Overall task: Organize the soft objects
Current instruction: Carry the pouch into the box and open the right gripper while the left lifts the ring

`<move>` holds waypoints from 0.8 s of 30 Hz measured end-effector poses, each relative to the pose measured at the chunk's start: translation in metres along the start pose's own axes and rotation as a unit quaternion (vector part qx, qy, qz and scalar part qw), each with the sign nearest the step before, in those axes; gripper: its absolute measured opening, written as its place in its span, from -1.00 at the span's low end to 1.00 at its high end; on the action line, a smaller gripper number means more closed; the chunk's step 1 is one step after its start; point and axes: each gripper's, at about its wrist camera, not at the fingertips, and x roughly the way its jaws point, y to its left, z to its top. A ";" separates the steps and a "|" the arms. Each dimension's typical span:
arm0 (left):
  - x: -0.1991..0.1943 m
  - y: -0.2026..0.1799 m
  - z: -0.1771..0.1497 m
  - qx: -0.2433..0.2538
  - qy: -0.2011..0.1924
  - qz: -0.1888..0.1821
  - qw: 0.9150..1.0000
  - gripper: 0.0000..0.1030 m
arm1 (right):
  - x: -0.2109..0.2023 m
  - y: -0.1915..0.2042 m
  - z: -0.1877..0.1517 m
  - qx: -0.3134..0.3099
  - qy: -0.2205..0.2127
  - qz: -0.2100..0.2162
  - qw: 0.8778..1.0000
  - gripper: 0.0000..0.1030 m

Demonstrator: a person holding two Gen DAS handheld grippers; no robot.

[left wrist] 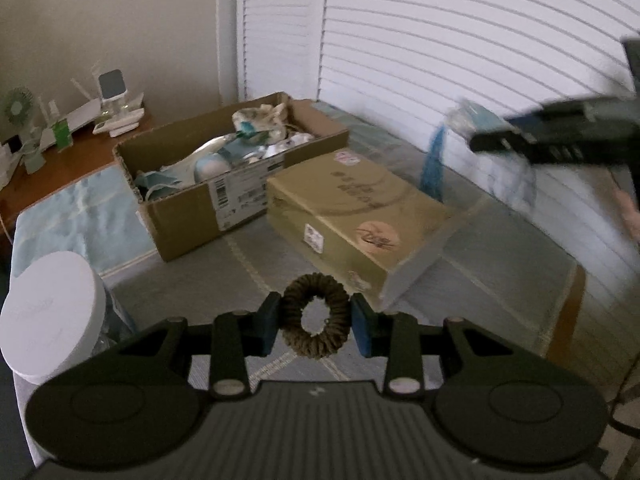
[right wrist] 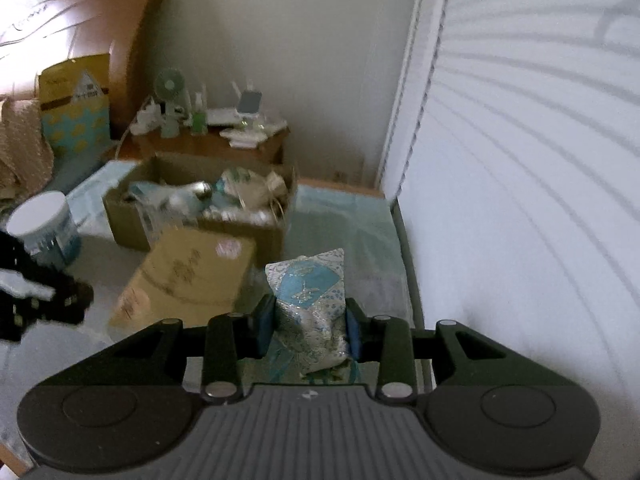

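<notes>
Nearest you, your left tongs are closed down on a dark brown hair scrunchie, one blue pad on each side of the ring, the hole facing the camera. It is held clear above the bed's pale mat. It looks very light and springy, so it will squash rather than resist; the grip across the band looks sound, but a thing this soft could roll out if you loosen at all.

Your right tongs are nearly shut on a small patterned fabric pouch, white and blue, gripped at its lower half with the upper part standing free above the pads. A blue tassel appears to hang under it in the left view. The pouch looks soft and pliable, probably light; holding it low lets the top flop, so a hold nearer the middle would likely carry it steadier.

Beyond the tongs lies a closed tan box, and to the left a white-lidded canister. Further still, the open cardboard box already holds a jumble of soft items and looks the likely place for both. Far left stands a wooden nightstand with a small fan.
</notes>
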 end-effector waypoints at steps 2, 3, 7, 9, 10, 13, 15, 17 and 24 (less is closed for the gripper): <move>-0.005 -0.002 -0.002 0.003 -0.005 -0.005 1.000 -0.31 | 0.000 0.003 0.014 -0.008 -0.011 0.006 1.000 -0.21; -0.007 -0.002 -0.003 0.003 -0.006 -0.006 1.000 -0.31 | 0.000 0.006 0.022 -0.012 -0.017 0.011 1.000 -0.21; -0.013 -0.002 -0.006 -0.001 -0.013 -0.011 1.000 -0.31 | 0.008 0.013 0.055 -0.024 -0.039 0.042 0.998 -0.21; -0.014 -0.002 -0.007 -0.004 -0.016 -0.011 1.000 -0.31 | 0.016 0.017 0.075 -0.036 -0.048 0.067 0.996 -0.21; -0.014 -0.001 -0.007 -0.006 -0.018 -0.011 1.000 -0.31 | 0.021 0.021 0.083 -0.041 -0.053 0.075 0.995 -0.21; -0.015 0.002 -0.007 -0.014 -0.022 -0.011 1.000 -0.31 | 0.036 0.030 0.109 -0.057 -0.061 0.101 0.991 -0.21; -0.015 0.005 -0.007 -0.021 -0.023 -0.008 0.999 -0.31 | 0.047 0.037 0.127 -0.067 -0.065 0.125 0.988 -0.21; -0.014 0.007 -0.007 -0.027 -0.024 -0.003 0.999 -0.31 | 0.057 0.044 0.140 -0.078 -0.069 0.143 0.984 -0.21; -0.013 0.017 -0.007 -0.048 -0.023 0.017 0.998 -0.31 | 0.104 0.078 0.170 -0.126 -0.061 0.207 0.968 -0.21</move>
